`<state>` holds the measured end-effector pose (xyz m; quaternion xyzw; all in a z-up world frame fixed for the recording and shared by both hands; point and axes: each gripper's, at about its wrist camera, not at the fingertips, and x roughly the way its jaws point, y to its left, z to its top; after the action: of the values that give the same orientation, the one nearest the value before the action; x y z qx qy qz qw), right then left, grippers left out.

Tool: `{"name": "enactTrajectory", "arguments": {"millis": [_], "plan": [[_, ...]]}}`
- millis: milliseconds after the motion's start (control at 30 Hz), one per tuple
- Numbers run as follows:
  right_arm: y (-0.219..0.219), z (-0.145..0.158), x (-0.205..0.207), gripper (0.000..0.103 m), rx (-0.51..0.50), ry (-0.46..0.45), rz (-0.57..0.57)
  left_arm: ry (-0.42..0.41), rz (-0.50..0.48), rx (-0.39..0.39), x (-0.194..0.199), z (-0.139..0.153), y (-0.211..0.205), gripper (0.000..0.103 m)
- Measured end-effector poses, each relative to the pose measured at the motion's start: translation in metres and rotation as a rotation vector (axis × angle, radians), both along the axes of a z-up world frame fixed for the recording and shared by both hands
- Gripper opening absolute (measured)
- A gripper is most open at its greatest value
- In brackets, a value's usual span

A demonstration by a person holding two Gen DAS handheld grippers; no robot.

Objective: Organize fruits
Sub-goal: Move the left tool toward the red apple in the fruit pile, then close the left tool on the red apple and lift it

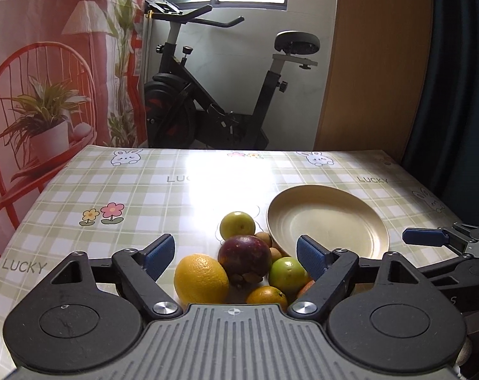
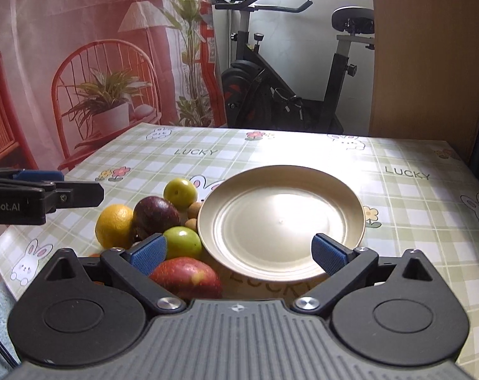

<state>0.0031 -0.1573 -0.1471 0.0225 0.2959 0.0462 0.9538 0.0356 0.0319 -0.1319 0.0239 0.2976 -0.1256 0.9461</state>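
I see both grippers hovering with fingers wide, holding nothing: left gripper (image 1: 236, 253) above the fruit pile (image 1: 239, 262), right gripper (image 2: 239, 250) over the plate's (image 2: 280, 190) near rim. Fruit sits on the counter (image 1: 113, 190), touching the plate's left edge.

Fruit cluster (image 2: 163, 221) packed tight at lower left, touching plate (image 2: 280, 221) rim. Tablecloth (image 2: 413, 209) open at right and far side.
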Motion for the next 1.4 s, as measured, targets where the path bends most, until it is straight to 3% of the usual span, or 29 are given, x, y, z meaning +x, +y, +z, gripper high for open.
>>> {"name": "enactTrajectory", "arguments": {"millis": [100, 267, 400, 600, 733, 1000, 1300, 1400], "plan": [[0.001, -0.006, -0.003, 0.097, 0.010, 0.016, 0.045, 0.020, -0.019, 0.036, -0.001, -0.005, -0.004, 0.086], [0.002, -0.013, -0.004, 0.088, 0.033, 0.035, 0.088, 0.078, -0.014, -0.012, 0.001, -0.010, 0.002, 0.086], [0.000, -0.017, -0.006, 0.082, 0.041, 0.044, 0.105, 0.067, -0.019, -0.004, -0.002, -0.014, 0.001, 0.085], [0.002, -0.028, -0.016, 0.080, 0.020, 0.076, 0.155, 0.046, -0.052, 0.028, -0.004, -0.018, -0.013, 0.082], [0.009, -0.035, -0.016, 0.080, -0.003, 0.094, 0.192, 0.072, -0.111, 0.034, -0.001, -0.022, -0.021, 0.067], [0.017, -0.038, -0.004, 0.074, -0.027, 0.088, 0.244, 0.135, -0.275, 0.037, 0.006, -0.032, -0.043, 0.066], [0.010, -0.045, 0.004, 0.072, 0.039, 0.085, 0.265, 0.229, -0.318, 0.004, 0.019, -0.051, -0.053, 0.065], [0.009, -0.047, 0.005, 0.072, 0.065, 0.085, 0.264, 0.245, -0.327, -0.003, 0.023, -0.056, -0.056, 0.055]]}}
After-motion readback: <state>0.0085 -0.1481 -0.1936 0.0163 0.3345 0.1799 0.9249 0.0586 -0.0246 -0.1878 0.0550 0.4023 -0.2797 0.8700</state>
